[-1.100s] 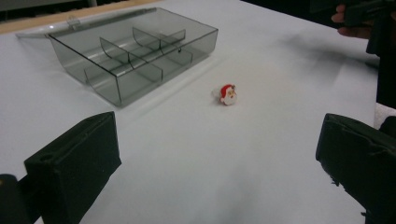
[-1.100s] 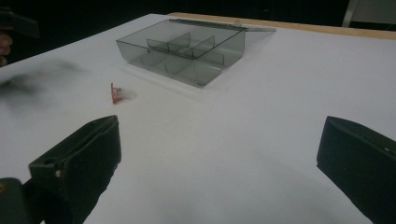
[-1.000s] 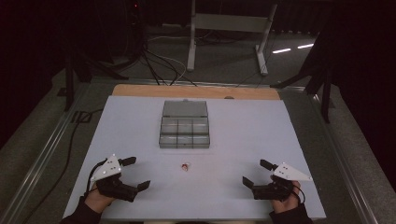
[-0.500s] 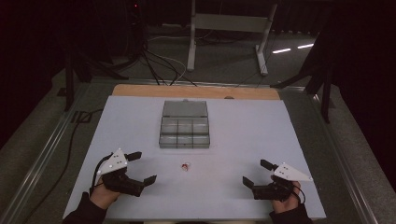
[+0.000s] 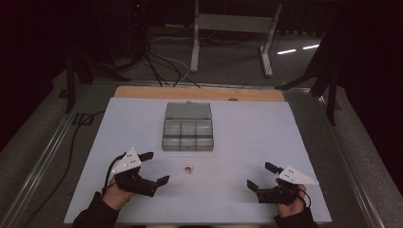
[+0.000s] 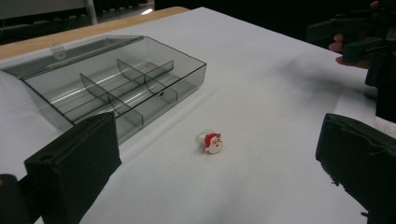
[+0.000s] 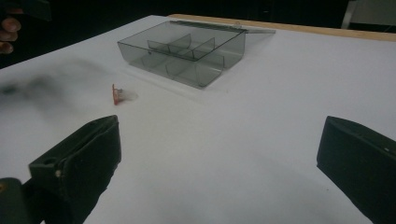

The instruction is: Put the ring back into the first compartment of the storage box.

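A small Santa-face ring (image 6: 213,143) lies on the white table (image 5: 247,137), alone on bare surface, a little in front of the compartment box (image 5: 187,133) and apart from it. In the left gripper view the ring's red hat and white face are turned toward the camera, with a clear band behind them; in the right gripper view it appears edge-on as a thin red sliver (image 7: 115,93). In the high view the ring (image 5: 188,169) sits between the two grippers, nearer the left one. The left gripper (image 5: 154,167) is released, its two black jaws spread wide and holding nothing; in its own view the jaws frame the ring, which lies on the table ahead of them and untouched. The right gripper (image 5: 262,175) is likewise released and empty, jaws set wide, resting low near the front right part of the table, well apart from the ring. Each gripper is held by a hand coming in from the table's near edge, and each carries a pale three-cornered plate on top. The box is of smoky clear plastic, divided into compartments, with its lid (image 5: 188,110) folded open flat behind it; the compartments appear empty. A wooden strip (image 5: 142,92) borders the far edge of the table.
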`<state>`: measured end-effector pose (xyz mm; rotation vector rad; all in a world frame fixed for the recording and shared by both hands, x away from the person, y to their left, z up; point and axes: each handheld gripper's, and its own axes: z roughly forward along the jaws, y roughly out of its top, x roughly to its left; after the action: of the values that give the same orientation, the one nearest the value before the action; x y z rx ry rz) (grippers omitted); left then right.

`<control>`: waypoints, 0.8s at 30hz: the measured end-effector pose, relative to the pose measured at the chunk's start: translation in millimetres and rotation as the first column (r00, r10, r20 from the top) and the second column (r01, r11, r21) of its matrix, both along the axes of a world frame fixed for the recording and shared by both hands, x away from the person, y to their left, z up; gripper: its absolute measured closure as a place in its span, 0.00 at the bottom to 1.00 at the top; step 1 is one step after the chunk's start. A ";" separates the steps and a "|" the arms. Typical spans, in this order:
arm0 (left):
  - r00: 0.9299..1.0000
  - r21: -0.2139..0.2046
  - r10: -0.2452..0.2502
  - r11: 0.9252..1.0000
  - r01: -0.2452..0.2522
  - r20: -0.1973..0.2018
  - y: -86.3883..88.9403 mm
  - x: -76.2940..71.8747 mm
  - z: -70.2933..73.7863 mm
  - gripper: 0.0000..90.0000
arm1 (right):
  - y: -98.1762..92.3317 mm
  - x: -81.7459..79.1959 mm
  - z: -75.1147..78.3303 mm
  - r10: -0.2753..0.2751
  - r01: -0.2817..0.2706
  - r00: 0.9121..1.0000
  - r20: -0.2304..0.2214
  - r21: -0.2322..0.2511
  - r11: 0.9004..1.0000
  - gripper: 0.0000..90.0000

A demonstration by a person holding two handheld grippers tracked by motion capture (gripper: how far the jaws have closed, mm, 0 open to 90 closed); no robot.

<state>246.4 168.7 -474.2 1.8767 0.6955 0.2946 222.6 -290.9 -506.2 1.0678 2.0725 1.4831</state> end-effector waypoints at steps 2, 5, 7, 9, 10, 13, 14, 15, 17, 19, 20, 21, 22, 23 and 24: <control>1.000 0.002 0.003 1.000 -0.003 0.000 -4.6 1.0 -0.1 0.00 | 0.0 0.1 0.0 0.000 0.000 1.000 -0.002 -0.001 1.000 0.00; 1.000 0.007 0.002 1.000 -0.002 0.001 -11.0 2.1 -0.6 0.00 | 0.0 -0.2 0.2 -0.001 0.001 1.000 0.001 0.000 1.000 0.00; 1.000 0.009 0.005 1.000 -0.005 0.000 -14.4 2.9 -1.0 0.00 | -0.1 -0.1 0.0 0.000 0.000 1.000 -0.001 -0.001 1.000 0.00; 1.000 0.005 0.012 1.000 -0.012 -0.002 -17.9 3.6 -1.7 0.00 | -0.2 0.0 -0.1 -0.003 0.003 1.000 -0.003 0.001 1.000 0.00; 1.000 0.010 0.017 1.000 -0.017 -0.001 -19.9 3.7 -2.2 0.00 | -0.2 0.0 -0.1 -0.001 0.001 1.000 -0.004 0.001 1.000 0.00; 1.000 0.016 0.029 0.999 -0.028 -0.010 -25.6 5.4 -4.4 0.00 | -0.1 0.5 -0.6 -0.002 0.002 1.000 -0.007 -0.001 1.000 0.00; 0.999 0.013 0.032 0.999 -0.032 -0.016 -27.6 5.9 -5.4 0.00 | -0.2 0.7 -0.7 -0.003 0.003 1.000 -0.008 0.002 1.000 0.00; 0.999 0.017 0.035 0.999 -0.035 -0.017 -29.4 6.3 -6.4 0.00 | -0.1 0.6 -0.8 -0.003 0.003 1.000 -0.008 0.002 1.000 0.00; 0.999 0.025 0.038 0.999 -0.037 -0.021 -33.8 6.9 -9.0 0.01 | 0.1 0.5 -1.0 0.000 0.000 1.000 -0.007 -0.001 1.000 0.00; 0.998 0.036 0.050 0.998 -0.049 -0.027 -38.7 7.5 -12.0 0.00 | -0.2 0.9 -0.9 -0.002 0.002 1.000 -0.010 0.001 1.000 0.00; 0.998 0.035 0.057 0.998 -0.055 -0.033 -40.9 7.8 -13.5 0.01 | -0.4 0.8 -0.9 -0.003 0.003 1.000 -0.009 0.002 1.000 0.00; 0.997 0.039 0.063 0.997 -0.062 -0.040 -43.2 8.2 -14.8 0.01 | -0.4 0.7 -0.9 -0.004 0.004 1.000 -0.009 0.003 1.000 0.00; 0.997 0.043 0.069 0.997 -0.067 -0.043 -45.5 8.6 -16.3 0.01 | -0.4 0.5 -0.9 -0.004 0.004 1.000 -0.009 0.003 1.000 0.00; 0.996 0.049 0.079 0.996 -0.076 -0.045 -47.7 8.6 -17.6 0.01 | -0.4 0.6 -0.9 -0.003 0.003 1.000 -0.009 0.002 1.000 0.00; 0.995 0.052 0.087 0.995 -0.084 -0.047 -49.6 8.8 -19.0 0.01 | -0.4 0.8 -0.8 -0.004 0.004 1.000 -0.009 0.002 1.000 0.00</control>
<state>255.2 119.1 -493.2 1.9094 0.8100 0.3241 223.4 -291.3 -507.1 1.0802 2.0744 1.4811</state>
